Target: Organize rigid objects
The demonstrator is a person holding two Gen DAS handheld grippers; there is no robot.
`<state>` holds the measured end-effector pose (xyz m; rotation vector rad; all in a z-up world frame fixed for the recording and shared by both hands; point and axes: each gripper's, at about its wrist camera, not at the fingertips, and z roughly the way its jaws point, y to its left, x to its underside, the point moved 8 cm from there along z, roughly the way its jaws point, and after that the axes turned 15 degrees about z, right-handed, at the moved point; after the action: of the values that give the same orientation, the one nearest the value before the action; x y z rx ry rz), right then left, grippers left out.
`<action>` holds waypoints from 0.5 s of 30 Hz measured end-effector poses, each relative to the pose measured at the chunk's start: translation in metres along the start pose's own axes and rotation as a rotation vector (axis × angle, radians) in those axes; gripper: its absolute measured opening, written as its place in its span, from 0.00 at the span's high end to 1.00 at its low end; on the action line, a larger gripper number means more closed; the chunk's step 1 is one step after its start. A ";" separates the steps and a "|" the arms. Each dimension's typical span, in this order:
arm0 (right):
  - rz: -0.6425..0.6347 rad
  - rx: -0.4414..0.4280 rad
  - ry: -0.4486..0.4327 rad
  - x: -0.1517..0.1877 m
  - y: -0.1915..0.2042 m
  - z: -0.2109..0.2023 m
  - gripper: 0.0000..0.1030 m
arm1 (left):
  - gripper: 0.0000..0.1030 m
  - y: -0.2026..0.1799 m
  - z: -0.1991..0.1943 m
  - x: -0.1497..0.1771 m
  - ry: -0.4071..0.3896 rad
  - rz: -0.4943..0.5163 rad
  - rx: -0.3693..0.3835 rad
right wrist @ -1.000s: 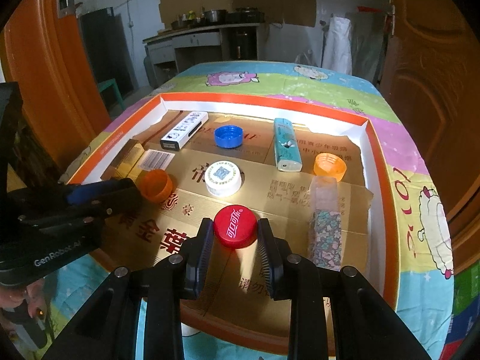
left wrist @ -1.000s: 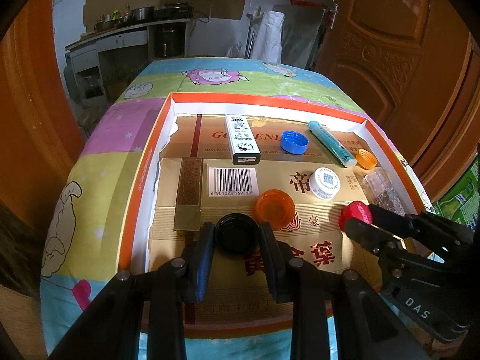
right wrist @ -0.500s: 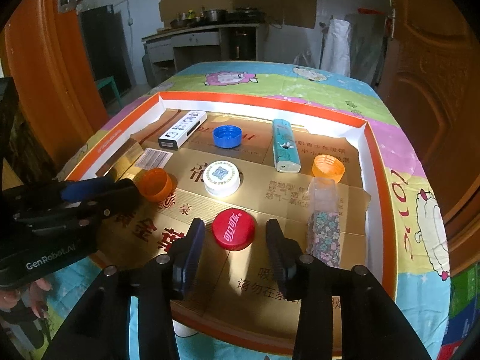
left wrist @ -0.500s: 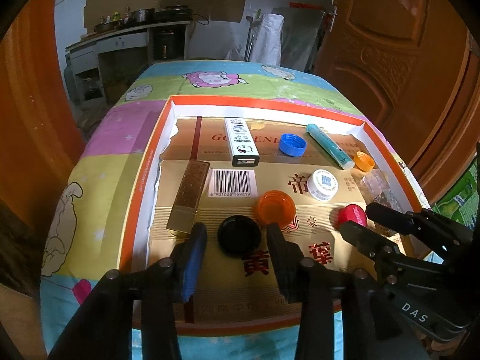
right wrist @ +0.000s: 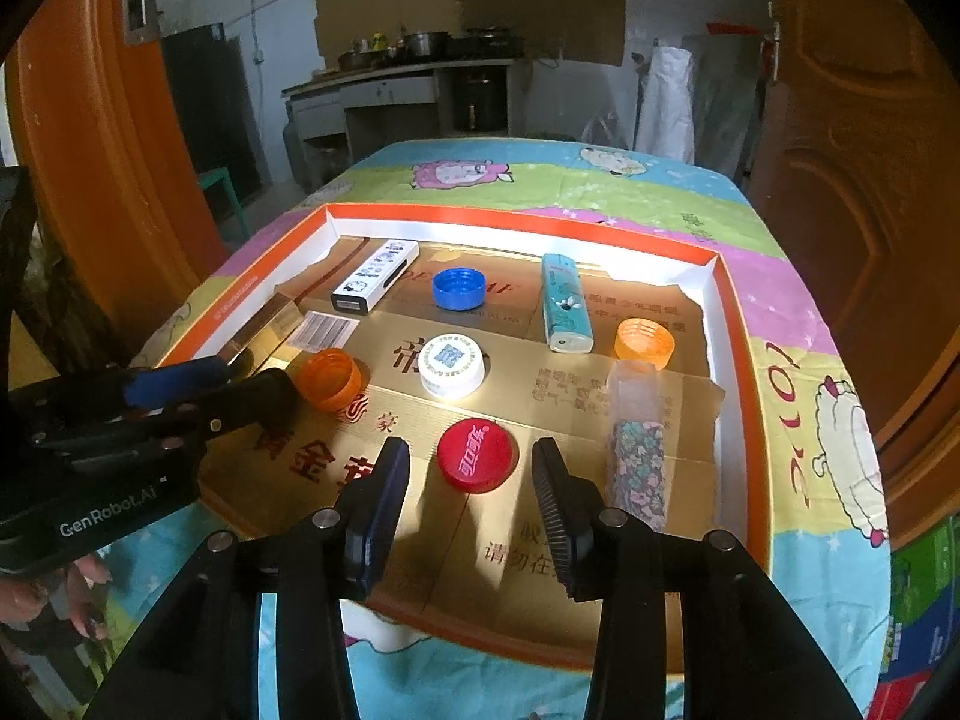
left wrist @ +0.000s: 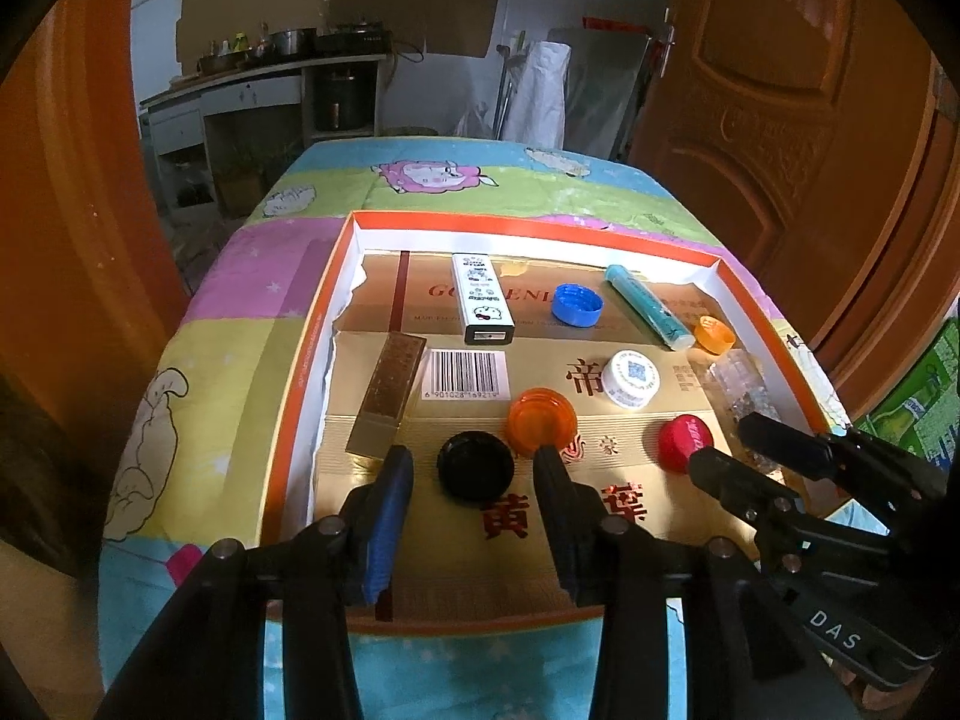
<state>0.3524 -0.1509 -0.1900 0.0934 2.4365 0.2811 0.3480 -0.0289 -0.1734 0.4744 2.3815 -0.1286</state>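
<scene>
Caps lie loose in the tray (left wrist: 312, 324): black cap (left wrist: 475, 465) low centre between spread jaws of left gripper (left wrist: 474, 468), untouched; red cap (right wrist: 477, 453) likewise inside right gripper (right wrist: 471, 461). Risk, I judge: uneven closing skids a cap across the cardboard.

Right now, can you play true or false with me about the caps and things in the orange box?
1. The left gripper is squeezing the black cap. False: its jaws stand open, with gaps on both sides of the cap.
2. The red cap lies between the right gripper's open jaws. True.
3. The blue cap sits on top of the white cap. False: they lie apart, blue farther back.
4. The teal tube is lying down. True.
5. An orange cap lies right beside the black cap. True.
</scene>
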 end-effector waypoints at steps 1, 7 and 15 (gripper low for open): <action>0.002 0.000 -0.002 0.001 0.000 -0.002 0.57 | 0.60 -0.001 -0.002 0.000 -0.003 0.001 -0.001; 0.017 0.003 -0.021 0.001 0.000 -0.018 0.57 | 0.60 -0.005 -0.017 -0.002 -0.022 0.005 -0.006; 0.031 0.003 -0.044 0.002 0.003 -0.037 0.57 | 0.60 -0.010 -0.034 -0.002 -0.040 0.012 -0.008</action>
<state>0.3269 -0.1540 -0.1630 0.1370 2.3932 0.2856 0.3246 -0.0319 -0.1464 0.4784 2.3391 -0.1221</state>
